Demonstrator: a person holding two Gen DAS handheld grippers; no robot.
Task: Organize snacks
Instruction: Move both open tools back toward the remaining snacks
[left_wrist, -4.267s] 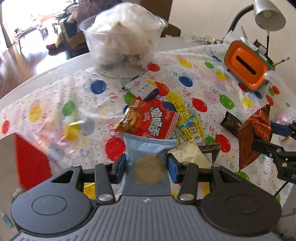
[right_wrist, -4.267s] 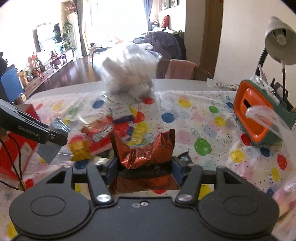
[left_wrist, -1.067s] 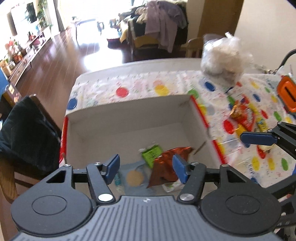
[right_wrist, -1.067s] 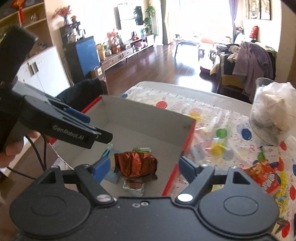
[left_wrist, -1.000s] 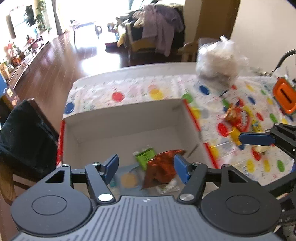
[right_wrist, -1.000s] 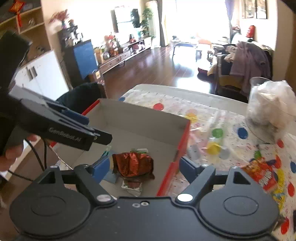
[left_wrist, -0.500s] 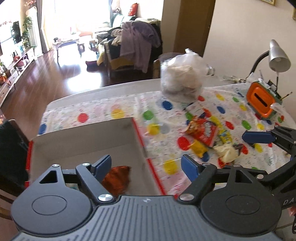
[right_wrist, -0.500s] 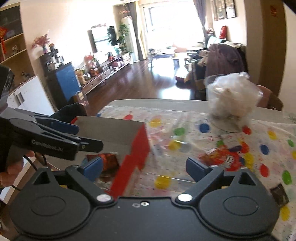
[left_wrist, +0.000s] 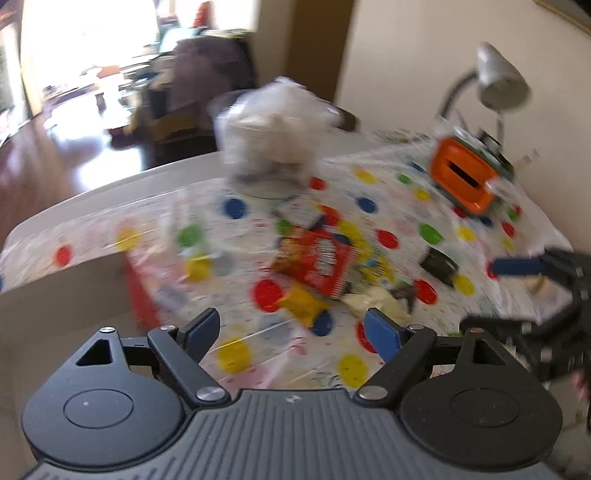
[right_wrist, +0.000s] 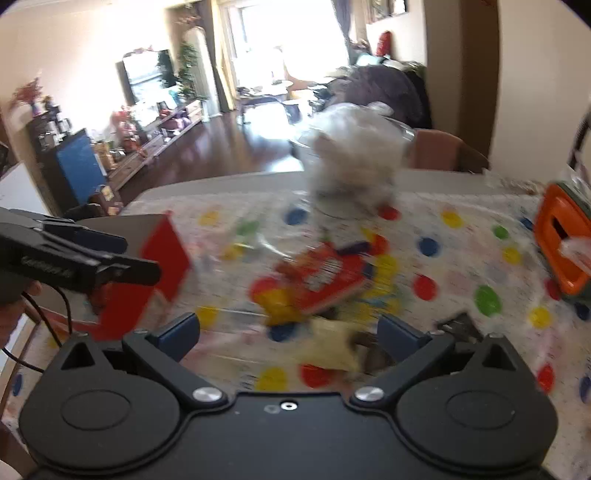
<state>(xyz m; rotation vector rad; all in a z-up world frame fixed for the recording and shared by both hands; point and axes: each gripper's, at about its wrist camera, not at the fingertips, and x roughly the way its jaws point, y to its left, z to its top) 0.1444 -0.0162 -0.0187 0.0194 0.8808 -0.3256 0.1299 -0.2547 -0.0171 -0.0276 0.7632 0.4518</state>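
Both views blurred. Left gripper (left_wrist: 291, 334) over the spotted cloth (left_wrist: 406, 192) on the bench, jaws wide and opening, nothing between the blue pads (left_wrist: 380, 334). Right gripper (right_wrist: 290, 338) likewise wide, jaws opening, nothing gripped; a pale yellow packet (right_wrist: 330, 349) lies on the cloth below the gap, not touched by either pad.

Snacks lie loose in a cluster mid-cloth: red snack bag (left_wrist: 317, 260), with a yellow packet (left_wrist: 301, 302) just beside its near corner and the pale packet next to that. A dark wrapper (left_wrist: 439, 264) lies apart to the right.

Box (right_wrist: 162, 266), red outside, stands at the left edge of the bench; from here its inside cannot be seen.

Clear tub of white bags (left_wrist: 273, 133) stands at the far side of the cloth. Orange holder (left_wrist: 463, 177) at the far right, lamp (left_wrist: 502, 81) behind it.

In the right wrist view the left gripper shows side-on at the left edge, in front of the box.
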